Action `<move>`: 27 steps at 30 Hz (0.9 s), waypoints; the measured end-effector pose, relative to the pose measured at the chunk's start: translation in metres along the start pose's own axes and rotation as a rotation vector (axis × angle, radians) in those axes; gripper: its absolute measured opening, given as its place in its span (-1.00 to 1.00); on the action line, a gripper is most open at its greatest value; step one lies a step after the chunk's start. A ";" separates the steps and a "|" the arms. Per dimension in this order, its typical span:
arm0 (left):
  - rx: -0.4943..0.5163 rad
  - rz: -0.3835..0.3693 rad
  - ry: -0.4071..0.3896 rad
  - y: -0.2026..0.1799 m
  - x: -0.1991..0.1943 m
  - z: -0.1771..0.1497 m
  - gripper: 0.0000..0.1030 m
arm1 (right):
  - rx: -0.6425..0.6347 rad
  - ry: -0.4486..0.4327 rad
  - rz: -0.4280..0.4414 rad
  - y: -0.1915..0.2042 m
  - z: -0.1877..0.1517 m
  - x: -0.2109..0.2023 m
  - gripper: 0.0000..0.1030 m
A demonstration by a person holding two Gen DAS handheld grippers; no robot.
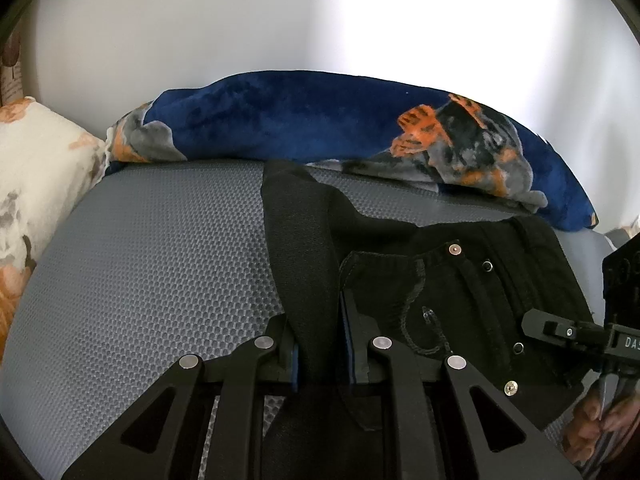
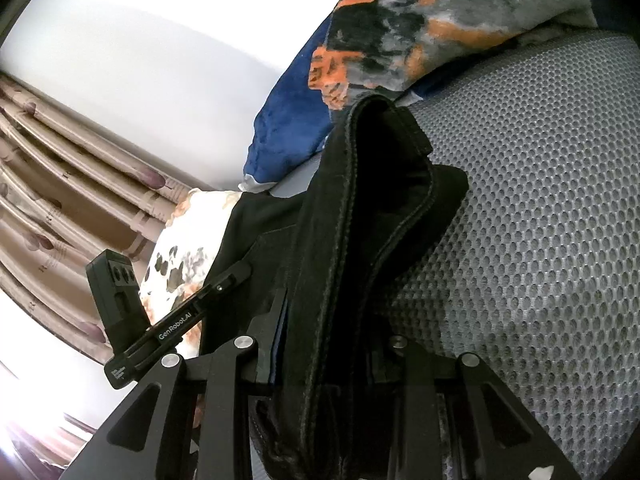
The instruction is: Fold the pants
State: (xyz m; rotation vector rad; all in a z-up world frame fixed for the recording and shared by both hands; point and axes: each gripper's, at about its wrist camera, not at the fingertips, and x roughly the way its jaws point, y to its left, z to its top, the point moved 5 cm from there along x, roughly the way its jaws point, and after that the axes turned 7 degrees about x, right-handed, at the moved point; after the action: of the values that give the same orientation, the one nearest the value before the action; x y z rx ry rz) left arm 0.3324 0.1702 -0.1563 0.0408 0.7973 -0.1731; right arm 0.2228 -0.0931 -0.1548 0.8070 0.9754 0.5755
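Both hand-held grippers clamp black pants over grey mesh mattress beside white wall.

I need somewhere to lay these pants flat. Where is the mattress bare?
In the left wrist view, the grey mesh mattress lies bare between the floral pillow, the blue blanket and the black pants. The crowded side is where the pants lie, by the right gripper.

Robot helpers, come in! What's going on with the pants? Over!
Left gripper shut on black pants. Right gripper shut on a thick fold of them. Pants lifted off grey mattress. Blue blanket behind, clear of the fold.
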 end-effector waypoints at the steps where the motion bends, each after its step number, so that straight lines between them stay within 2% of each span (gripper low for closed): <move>1: 0.001 0.000 0.000 0.000 0.000 0.000 -0.67 | 0.000 0.000 0.000 0.000 0.000 0.000 -0.46; 11: -0.002 0.009 0.002 0.005 0.005 -0.004 -0.64 | -0.026 -0.006 -0.043 0.001 0.000 0.005 -0.46; 17: -0.003 0.028 0.003 0.007 0.008 -0.008 -0.52 | -0.042 -0.015 -0.079 0.002 0.000 0.011 -0.46; 22: -0.016 0.067 0.001 0.013 0.010 -0.013 -0.19 | -0.054 -0.031 -0.128 0.003 -0.003 0.017 -0.39; 23: -0.020 0.083 0.004 0.015 0.011 -0.015 -0.12 | -0.056 -0.037 -0.138 0.003 -0.003 0.018 -0.27; 24: -0.026 0.108 0.006 0.018 0.011 -0.016 0.07 | -0.059 -0.047 -0.150 0.003 -0.003 0.018 -0.14; 25: -0.028 0.140 0.004 0.021 0.011 -0.016 0.27 | -0.064 -0.068 -0.173 0.004 -0.004 0.017 -0.09; 27: -0.018 0.202 -0.011 0.025 0.007 -0.018 0.38 | -0.096 -0.157 -0.216 0.009 -0.002 0.005 -0.03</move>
State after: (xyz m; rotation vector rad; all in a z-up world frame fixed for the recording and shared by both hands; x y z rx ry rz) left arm 0.3287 0.1953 -0.1740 0.1032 0.7791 0.0251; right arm 0.2230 -0.0835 -0.1500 0.6421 0.8706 0.3642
